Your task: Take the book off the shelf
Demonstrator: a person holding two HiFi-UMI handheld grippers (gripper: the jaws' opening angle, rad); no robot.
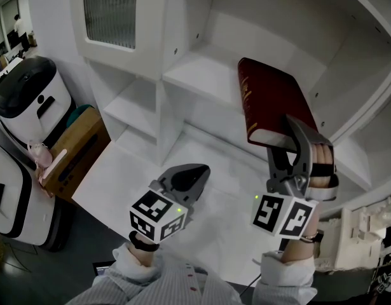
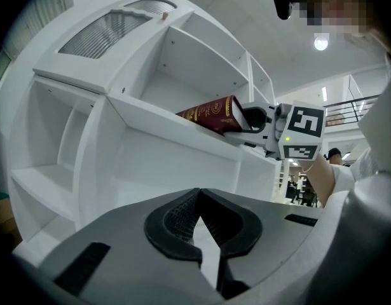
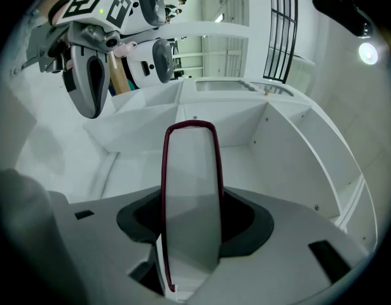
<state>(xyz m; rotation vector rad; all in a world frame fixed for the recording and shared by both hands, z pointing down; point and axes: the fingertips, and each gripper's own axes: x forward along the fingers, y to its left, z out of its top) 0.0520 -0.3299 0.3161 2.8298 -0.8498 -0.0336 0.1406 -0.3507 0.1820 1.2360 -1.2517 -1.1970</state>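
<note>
Two claws in view. Right claw (image 1: 289,132) is clamped on the near end of the dark red book (image 1: 271,97), one jaw on each cover, page edges facing its camera. Book is tilted, within the right-hand compartment of the white shelf (image 1: 195,75). Left claw (image 1: 190,175) has its jaws together with nothing between them, and is held apart to the book's left.

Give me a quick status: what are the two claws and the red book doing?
Right gripper shut on the book, near edge. Left gripper shut, empty. Book tilted at the shelf, not yet clear. Nothing blocking it.
</note>
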